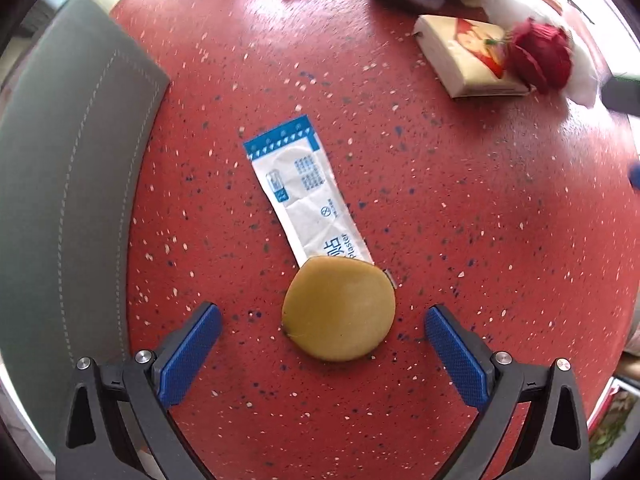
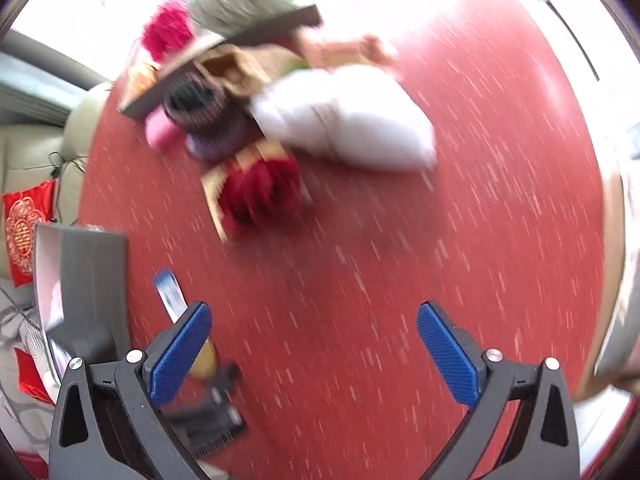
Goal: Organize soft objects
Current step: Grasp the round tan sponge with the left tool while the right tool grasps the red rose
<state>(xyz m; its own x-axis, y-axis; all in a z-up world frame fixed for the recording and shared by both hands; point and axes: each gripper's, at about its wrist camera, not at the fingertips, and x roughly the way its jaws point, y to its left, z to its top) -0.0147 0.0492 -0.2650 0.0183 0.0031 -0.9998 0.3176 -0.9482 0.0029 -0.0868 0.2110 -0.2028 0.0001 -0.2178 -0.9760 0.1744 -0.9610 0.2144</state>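
Between the spread fingers of the left claw (image 1: 323, 322), a tan round pad (image 1: 339, 309) lies on the red table (image 1: 480, 208), overlapping a plaster packet (image 1: 306, 192). Best to lower squarely and pinch only the pad. Right claw (image 2: 314, 326) hangs spread, empty, its view blurred.

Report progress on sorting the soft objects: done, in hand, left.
Done: nothing clearly; whether the far pile, with the red rose and tissue pack, is already sorted cannot be told. In hand: nothing; the left gripper is open around the tan round pad, untouched; the right gripper is open and empty. Left: the pad and the plaster sachet it overlaps.
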